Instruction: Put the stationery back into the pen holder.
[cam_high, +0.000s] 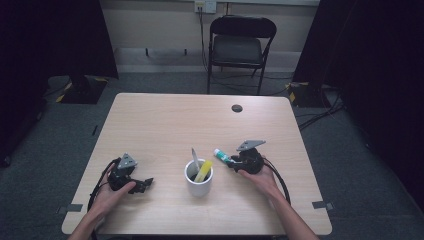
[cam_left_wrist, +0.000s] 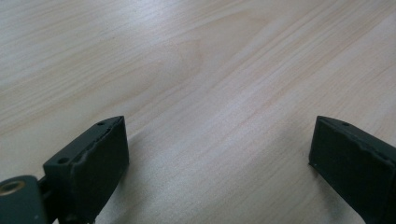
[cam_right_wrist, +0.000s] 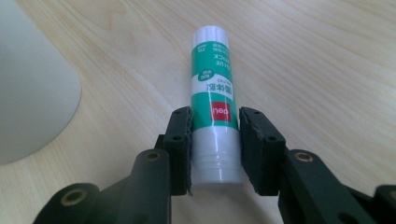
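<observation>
A white and green glue stick (cam_right_wrist: 212, 79) lies level between my right gripper's (cam_right_wrist: 215, 122) jaws, whose pads press on both its sides near the cap end. In the high view the glue stick (cam_high: 221, 155) points left toward a white mug (cam_high: 199, 184) that holds a yellow item (cam_high: 203, 171) and a pale upright stick (cam_high: 194, 157). The right gripper (cam_high: 232, 161) sits just right of the mug. Whether the glue stick rests on the table I cannot tell. My left gripper (cam_high: 145, 184) rests at the table's front left, its jaws wide apart over bare wood (cam_left_wrist: 219, 149).
The mug's white wall (cam_right_wrist: 32, 93) stands close on the left in the right gripper view. A black round cable hole (cam_high: 237, 108) sits near the wooden table's (cam_high: 165, 125) far edge. A black folding chair (cam_high: 240, 47) stands beyond the table, with dark curtains on both sides.
</observation>
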